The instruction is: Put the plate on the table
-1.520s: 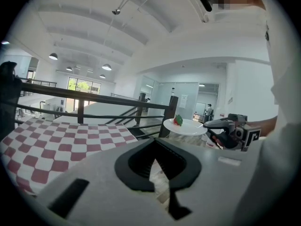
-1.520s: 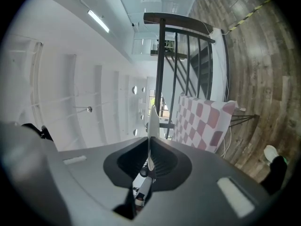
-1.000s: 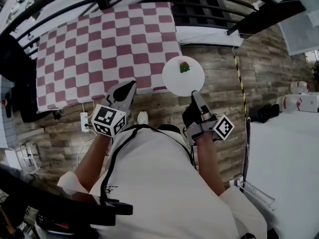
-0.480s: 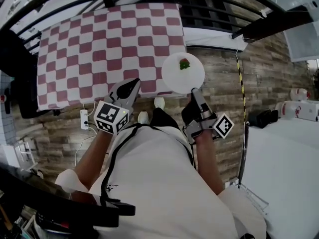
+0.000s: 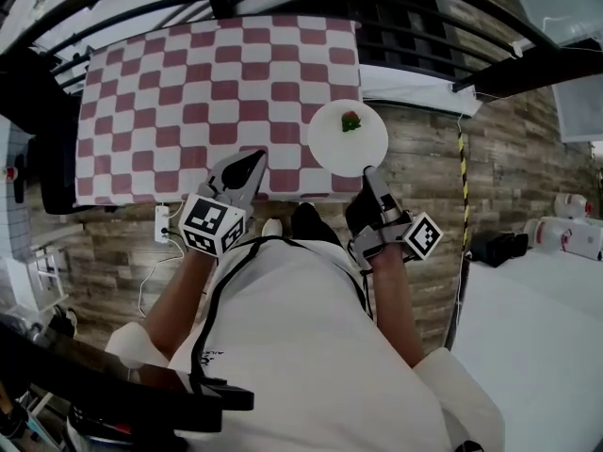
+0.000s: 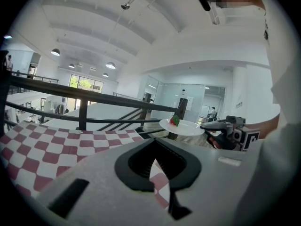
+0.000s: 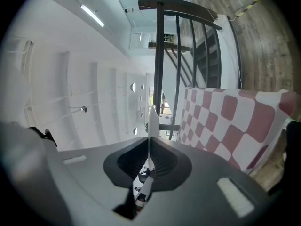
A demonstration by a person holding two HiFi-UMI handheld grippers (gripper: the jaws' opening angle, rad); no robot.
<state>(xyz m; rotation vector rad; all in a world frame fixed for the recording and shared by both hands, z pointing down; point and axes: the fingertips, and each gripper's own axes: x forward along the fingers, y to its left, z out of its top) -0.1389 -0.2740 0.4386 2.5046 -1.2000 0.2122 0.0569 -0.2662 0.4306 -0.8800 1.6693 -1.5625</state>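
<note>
Carrying step: right gripper [image 5: 369, 175] jaws clamp plate [image 5: 348, 139] rim, plate over desk's [image 5: 188, 92] right edge, frame centre. Left gripper [image 5: 247, 166] jaws together, empty. Next: lower flat, release.

Person wears a white short-sleeved shirt [image 5: 311, 347]; sleeves [image 5: 130, 345] are loose and white. A thin black strap [image 5: 212, 318] runs down the shirt's left side.

Left tool [image 5: 250, 166]: pale grey shell, black jaw faces tapering to a point. At the rear sits a white left cube [image 5: 211, 226] with black square markers.

Right tool [image 5: 368, 175]: same build, black and grey, with a right cube [image 5: 423, 237] of the same pattern.

Seen from its own camera, each shell is smooth grey with a black heart-shaped recess [image 6: 134, 163], ribbed inside, and a small pale rectangular tab [image 6: 229, 160] on the flank
</note>
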